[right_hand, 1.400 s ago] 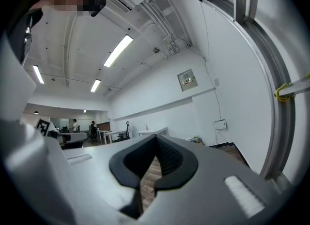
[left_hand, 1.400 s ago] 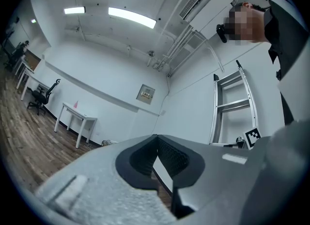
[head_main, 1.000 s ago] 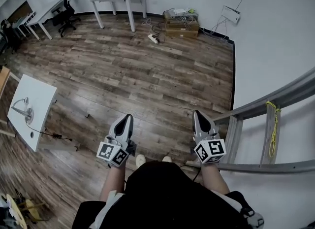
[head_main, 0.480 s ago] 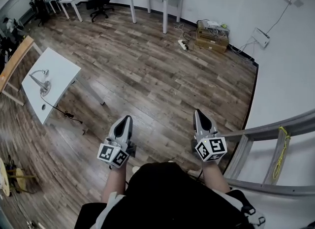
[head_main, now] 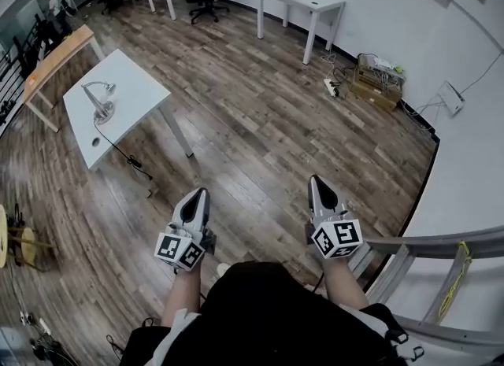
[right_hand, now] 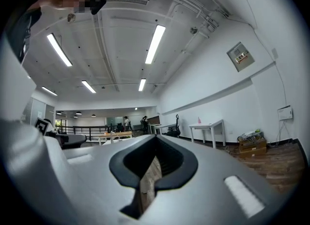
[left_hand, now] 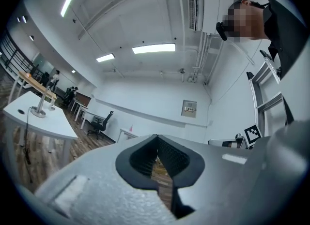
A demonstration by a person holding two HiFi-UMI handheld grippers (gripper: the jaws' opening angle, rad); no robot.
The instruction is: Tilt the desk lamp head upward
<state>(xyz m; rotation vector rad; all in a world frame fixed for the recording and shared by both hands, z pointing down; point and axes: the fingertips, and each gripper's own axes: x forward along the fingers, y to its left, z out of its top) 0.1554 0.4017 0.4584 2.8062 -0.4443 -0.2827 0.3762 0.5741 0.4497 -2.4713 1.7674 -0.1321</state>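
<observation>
The desk lamp (head_main: 99,100) is standing on the white counter (head_main: 138,89), near the counter's far left end as the head view shows it. Its stem is rising roughly upright from a round base, and the small head is jutting out sideways at the top; its tilt is too small to read. A second ago the counter was hugging the left edge of the head view. Now it is sitting further right and higher, with the whole top in view, while the grey ladder (head_main: 441,278) is sliding off toward the lower right corner. The left gripper view is also catching the counter (left_hand: 48,122) and the lamp (left_hand: 38,107) at its left edge.

Both forearms are reaching forward side by side, well apart from the counter and on its near side. They are keeping the same spot in the view as before. The left claw (head_main: 198,193) (left_hand: 156,155) and the right claw (head_main: 316,180) (right_hand: 151,165) are pointing about level over the wood floor (head_main: 260,120). Each has its jaws pressed together on nothing.
</observation>
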